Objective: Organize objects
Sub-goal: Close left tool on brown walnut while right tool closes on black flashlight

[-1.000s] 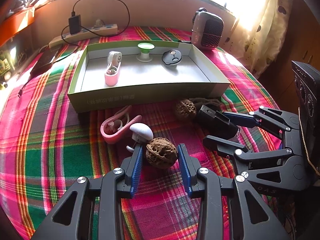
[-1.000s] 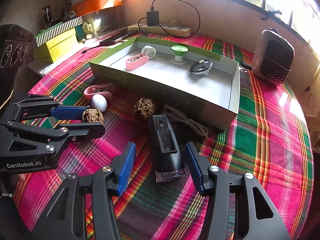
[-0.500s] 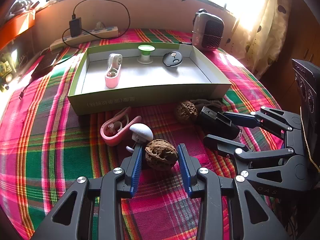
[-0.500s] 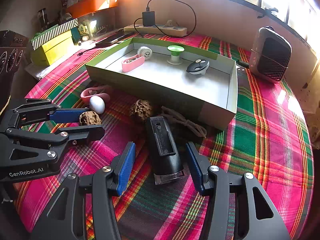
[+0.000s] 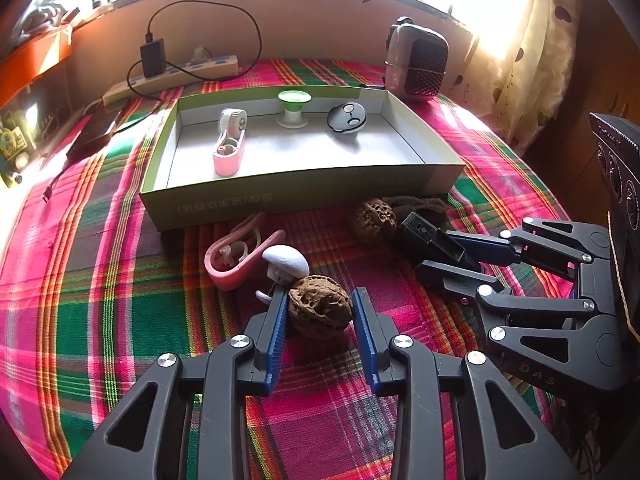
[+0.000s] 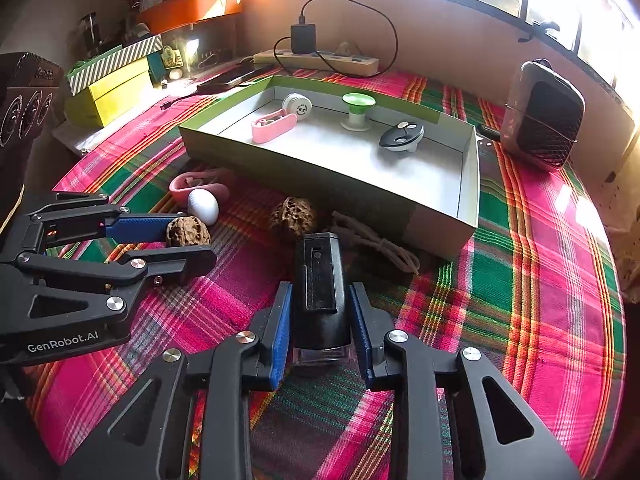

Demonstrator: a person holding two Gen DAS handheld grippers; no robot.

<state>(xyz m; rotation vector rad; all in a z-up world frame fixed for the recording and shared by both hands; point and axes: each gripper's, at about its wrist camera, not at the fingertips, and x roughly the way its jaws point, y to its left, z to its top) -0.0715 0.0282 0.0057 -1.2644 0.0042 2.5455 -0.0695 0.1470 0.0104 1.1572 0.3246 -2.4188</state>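
My left gripper [image 5: 320, 312] has closed its blue pads on a brown walnut [image 5: 319, 306] on the plaid cloth; it also shows in the right wrist view [image 6: 188, 231]. My right gripper [image 6: 320, 320] has closed on a black rectangular device [image 6: 320, 288], seen from the side in the left wrist view [image 5: 430, 236]. A second walnut [image 5: 374, 221] lies before the green box [image 5: 304, 192]. The box holds a pink tape dispenser [image 5: 229, 140], a green spool [image 5: 294, 108] and a grey key fob [image 5: 347, 118].
A pink clip [image 5: 236, 254] and a white mushroom-shaped piece [image 5: 285, 260] lie just left of the held walnut. A cord [image 6: 376, 240] lies by the box corner. A small heater [image 5: 416, 62] and a power strip [image 5: 172, 78] stand at the back.
Both grippers have closed in: the left pads now press the walnut, the right pads now grip the black device. Both have moved slightly forward.
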